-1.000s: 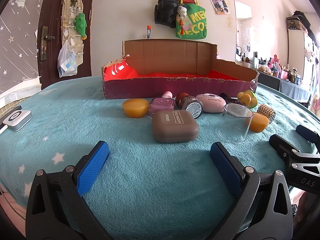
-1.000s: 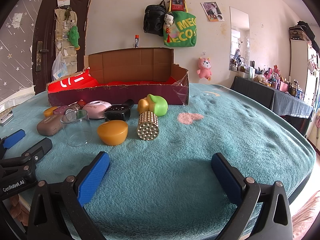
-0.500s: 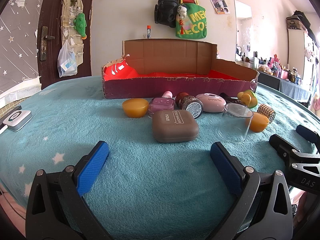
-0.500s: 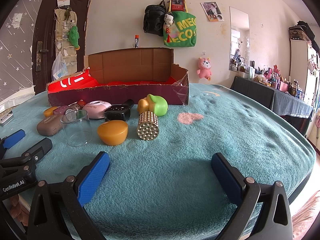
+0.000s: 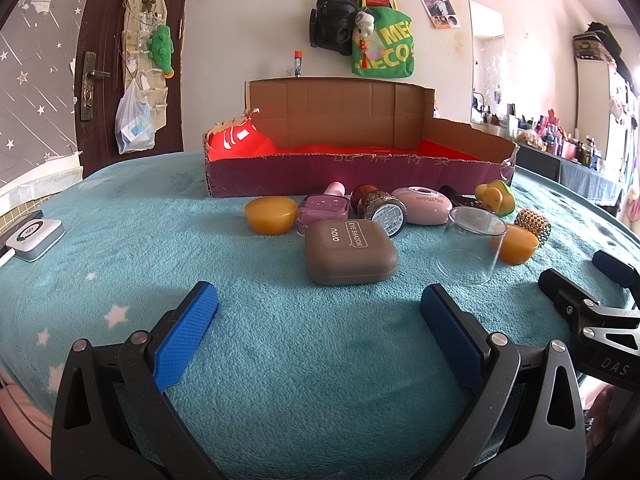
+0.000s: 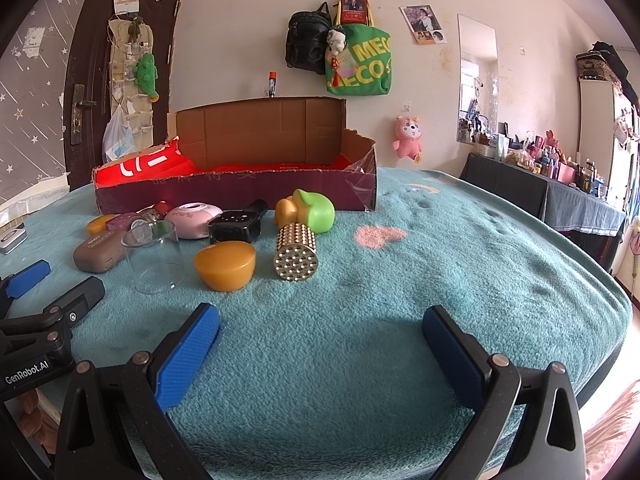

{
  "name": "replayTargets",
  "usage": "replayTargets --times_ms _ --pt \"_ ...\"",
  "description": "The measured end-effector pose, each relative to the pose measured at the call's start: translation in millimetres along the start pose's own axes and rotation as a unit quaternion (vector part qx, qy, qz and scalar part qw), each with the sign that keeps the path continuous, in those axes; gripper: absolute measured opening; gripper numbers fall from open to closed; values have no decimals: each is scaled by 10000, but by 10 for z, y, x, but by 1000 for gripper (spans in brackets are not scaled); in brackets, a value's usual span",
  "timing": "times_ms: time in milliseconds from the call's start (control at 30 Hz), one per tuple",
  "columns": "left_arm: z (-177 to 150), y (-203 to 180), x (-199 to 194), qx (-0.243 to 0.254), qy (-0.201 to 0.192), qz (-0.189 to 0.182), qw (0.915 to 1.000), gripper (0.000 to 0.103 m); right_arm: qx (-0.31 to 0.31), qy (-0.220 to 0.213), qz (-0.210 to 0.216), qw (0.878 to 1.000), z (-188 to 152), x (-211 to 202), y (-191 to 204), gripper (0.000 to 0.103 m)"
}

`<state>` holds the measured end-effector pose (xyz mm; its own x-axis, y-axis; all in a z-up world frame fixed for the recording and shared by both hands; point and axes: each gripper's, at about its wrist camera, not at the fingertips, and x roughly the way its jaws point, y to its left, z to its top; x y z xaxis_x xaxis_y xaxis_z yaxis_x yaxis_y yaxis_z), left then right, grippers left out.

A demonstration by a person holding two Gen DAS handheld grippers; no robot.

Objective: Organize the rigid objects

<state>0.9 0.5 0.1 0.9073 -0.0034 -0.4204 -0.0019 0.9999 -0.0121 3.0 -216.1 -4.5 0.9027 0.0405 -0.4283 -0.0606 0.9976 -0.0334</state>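
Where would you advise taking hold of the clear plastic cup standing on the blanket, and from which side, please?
Grip the clear cup across its round side wall, about mid-height, coming in level from the near side. It stands upright, mouth up, and its front is free. The orange bowl sits close behind, so keep the approach shallow. The open left claw looks wide enough.

A lived-in bedroom in daylight

Cream wall (image 6: 240, 40) hung with a black backpack (image 6: 306, 44), a green tote bag (image 6: 360, 64) and a narrow mirror (image 6: 476, 84); dark door (image 5: 100, 80) at left, a cluttered dark table (image 6: 560, 196) at right, and a teal fleece blanket (image 6: 440, 260) across the bed.
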Motion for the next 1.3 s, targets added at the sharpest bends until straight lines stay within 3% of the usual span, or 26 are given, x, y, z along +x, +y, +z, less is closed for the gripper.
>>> replayTargets --times_ms 433,667,833,1100,1233,1300 --pt "10 -3 10 13 70 -16 10000 103 1 63 19 10000 2 0 0 103" --pt "177 -38 13 95 155 -108 9998 103 -19 229 94 9997 147 43 -14 103" --pt "351 -30 92 143 581 -260 9979 103 104 201 96 9997 357 54 -107 103" --pt "516 21 289 127 1125 -373 9929 103 83 508 -8 9987 598 294 -166 103" --pt "539 13 371 194 1292 -397 9906 100 39 690 -7 9976 608 399 -175 100" --pt "545 2 404 237 1381 -457 9891 91 32 795 34 9968 608 455 -176 94"
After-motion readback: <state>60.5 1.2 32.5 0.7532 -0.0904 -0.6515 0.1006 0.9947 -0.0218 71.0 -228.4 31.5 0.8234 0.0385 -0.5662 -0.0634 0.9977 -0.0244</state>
